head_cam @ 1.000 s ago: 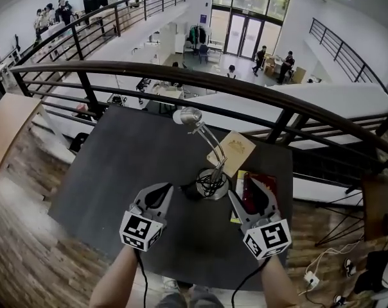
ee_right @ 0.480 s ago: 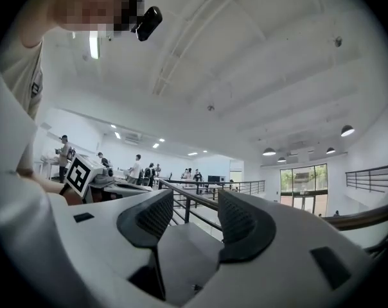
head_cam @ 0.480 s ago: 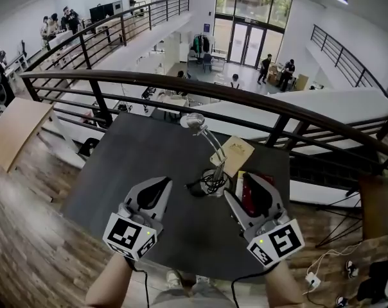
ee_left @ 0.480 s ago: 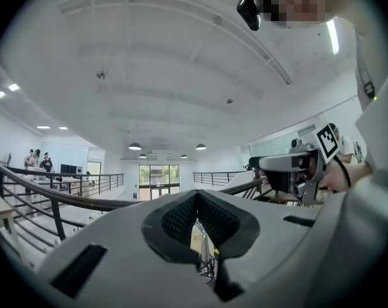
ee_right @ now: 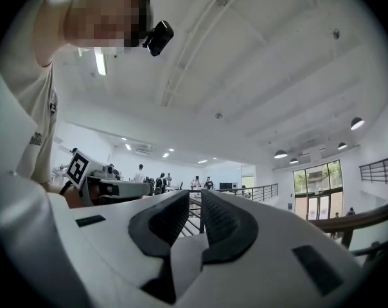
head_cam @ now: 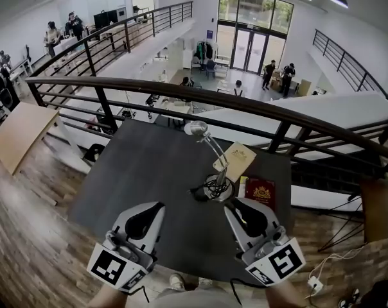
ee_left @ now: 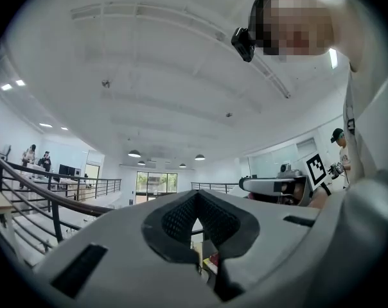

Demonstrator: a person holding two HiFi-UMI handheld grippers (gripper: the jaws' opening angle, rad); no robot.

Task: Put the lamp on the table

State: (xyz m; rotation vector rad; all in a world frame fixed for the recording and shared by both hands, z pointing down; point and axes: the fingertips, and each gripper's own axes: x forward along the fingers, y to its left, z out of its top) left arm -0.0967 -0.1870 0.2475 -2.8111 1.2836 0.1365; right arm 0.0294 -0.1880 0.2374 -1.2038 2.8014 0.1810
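Observation:
The silver desk lamp point(head_cam: 218, 186) stands upright on the dark table point(head_cam: 149, 165). Its bent arm rises to the head point(head_cam: 196, 128), and a black cord is coiled at its base. Neither gripper touches it. My left gripper point(head_cam: 157, 206) is at the table's near edge, left of the lamp, with its tips point(ee_left: 195, 196) shut together on nothing. My right gripper point(head_cam: 230, 203) is just in front of the base. Its jaws point(ee_right: 195, 197) are closing, with a narrow gap left and nothing between them.
A tan card point(head_cam: 236, 159) and a red booklet point(head_cam: 261, 190) lie right of the lamp. A dark curved railing point(head_cam: 200, 90) runs behind the table, with a drop to a lower floor beyond. Wooden flooring point(head_cam: 27, 236) surrounds the table.
Both grippers have drawn back toward me from either side of the lamp base. The lamp stays standing on the table on its own.

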